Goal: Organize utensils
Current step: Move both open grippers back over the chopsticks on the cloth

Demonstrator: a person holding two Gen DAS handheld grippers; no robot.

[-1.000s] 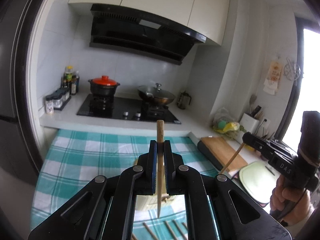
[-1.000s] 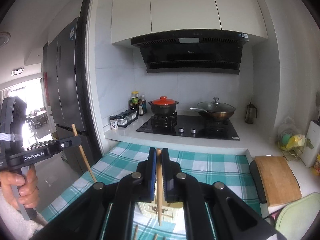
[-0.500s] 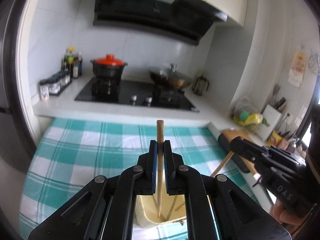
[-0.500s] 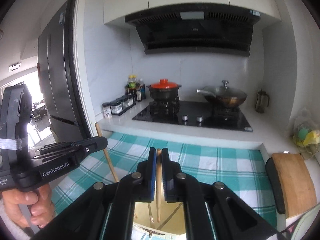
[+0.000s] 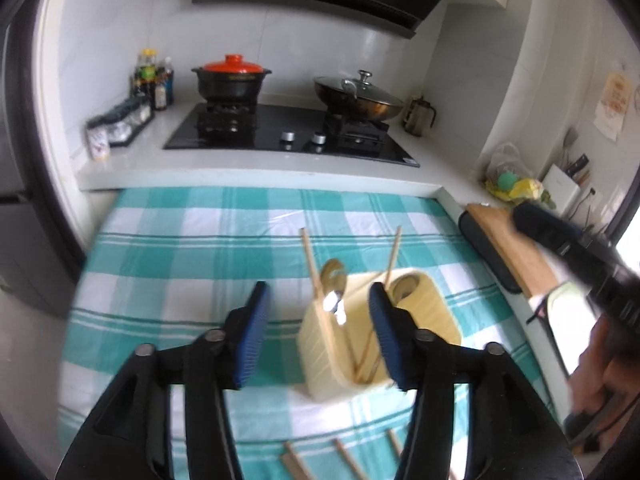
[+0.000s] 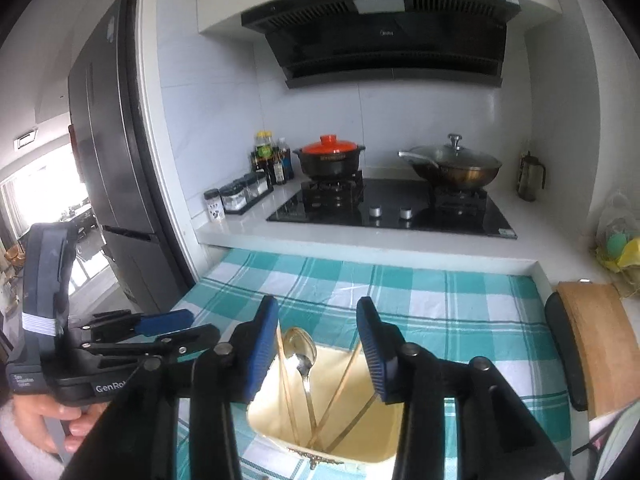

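Note:
A cream utensil holder (image 5: 424, 312) stands on the checked cloth; it also shows in the right wrist view (image 6: 360, 428). Wooden chopsticks (image 5: 314, 272) and spoons (image 5: 334, 280) stand in it; the right wrist view shows a spoon (image 6: 304, 364) and chopsticks (image 6: 344, 376) inside. My left gripper (image 5: 318, 328) is open and empty just above the holder. My right gripper (image 6: 318, 352) is open and empty over the holder's mouth. More chopsticks (image 5: 348, 460) lie on the cloth in front. The right gripper's body (image 5: 580, 248) shows at the right of the left view.
A teal checked cloth (image 5: 180, 248) covers the table. Behind it is a counter with a hob, an orange-lidded pot (image 5: 232, 76), a wok (image 5: 356, 96) and spice jars (image 5: 120, 120). A wooden cutting board (image 6: 592, 344) lies at the right. A dark fridge (image 6: 108, 160) stands left.
Both grippers were each shut on a chopstick and tilted down over the holder; both have now opened and the chopsticks stand in the holder.

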